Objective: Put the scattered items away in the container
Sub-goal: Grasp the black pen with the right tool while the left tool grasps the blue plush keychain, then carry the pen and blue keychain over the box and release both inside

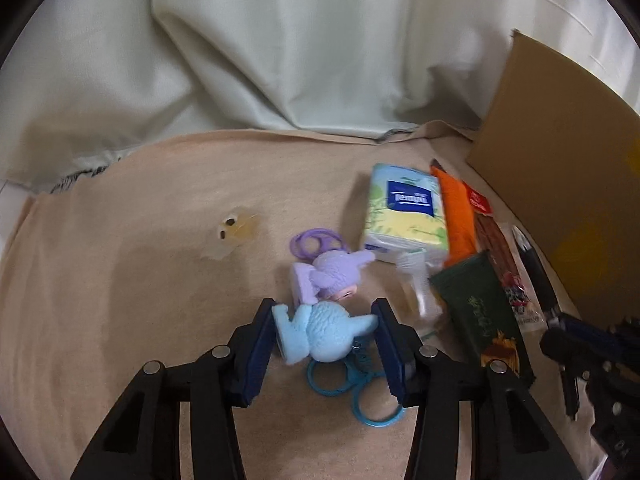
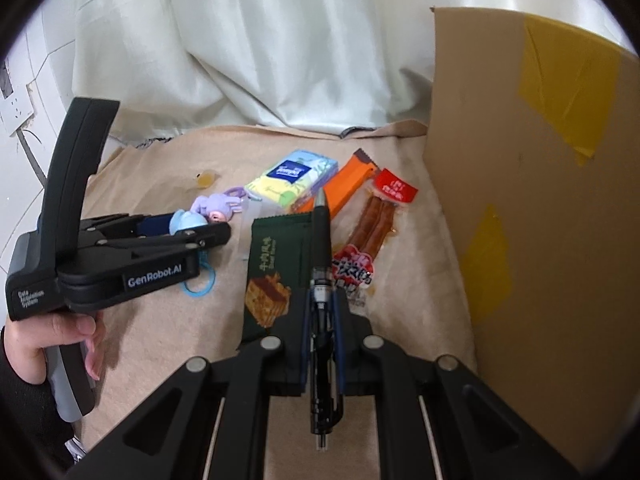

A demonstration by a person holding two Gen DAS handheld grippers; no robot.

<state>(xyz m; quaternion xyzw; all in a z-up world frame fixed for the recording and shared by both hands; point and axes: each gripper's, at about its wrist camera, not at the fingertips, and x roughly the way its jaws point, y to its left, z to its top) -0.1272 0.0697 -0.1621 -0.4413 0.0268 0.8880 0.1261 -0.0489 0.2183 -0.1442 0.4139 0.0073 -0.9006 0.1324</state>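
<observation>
My left gripper (image 1: 324,330) straddles a light blue plush keychain (image 1: 320,334) lying on the tan cloth; the jaws are open, with the left pad touching the toy. It also shows in the right wrist view (image 2: 188,222). A purple plush keychain (image 1: 328,274) lies just beyond it. My right gripper (image 2: 322,312) is shut on a black pen (image 2: 322,264) that points forward. The cardboard box (image 2: 540,200) stands at the right. A tissue pack (image 1: 404,216), an orange packet (image 1: 456,220), a dark green snack bar (image 1: 484,316) and a red sausage snack pack (image 2: 372,236) lie between.
A white curtain (image 1: 280,48) hangs behind the cloth. A small clear jelly cup (image 1: 234,232) sits at the left of the items. A clear plastic piece (image 1: 418,284) lies by the tissue pack. A hand (image 2: 52,336) holds the left gripper's handle.
</observation>
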